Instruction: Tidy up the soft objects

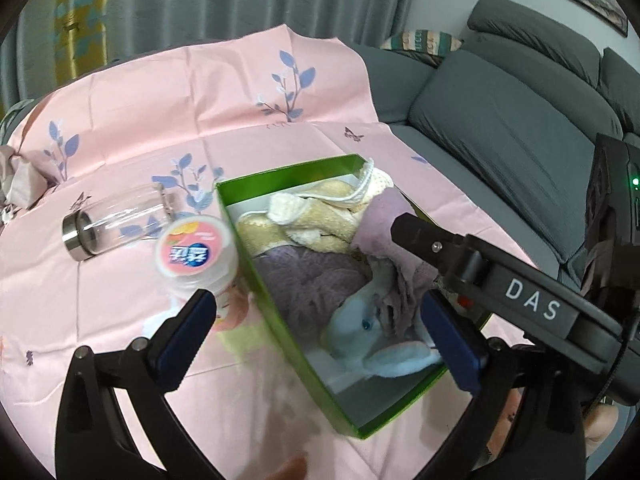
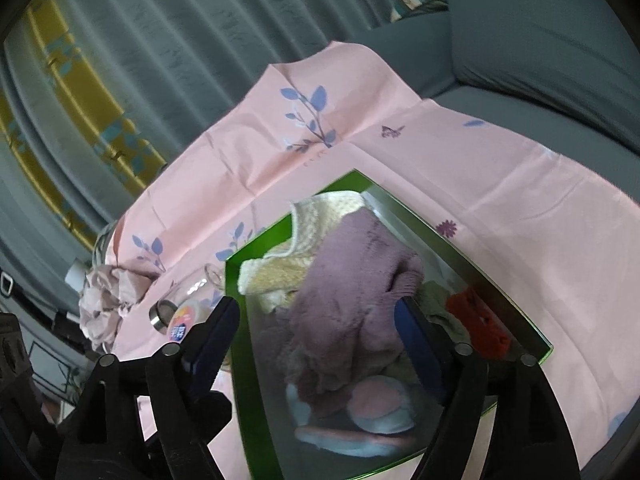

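Both tools gape empty: right tool (image 2: 316, 344) over the mauve towel (image 2: 352, 280), left tool (image 1: 320, 320) alongside (tuck towel inside green box (image 1: 280, 292)).

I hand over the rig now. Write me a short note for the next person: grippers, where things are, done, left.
Left gripper: open, holds nothing, over the green box.
Right gripper: open, above the same box.
Done: purple cloth, cream plush and blue plush toy lie in the box.
Left: crumpled cloth lies outside on the pink sheet. Glass bottle and white tub are hard; leave them.
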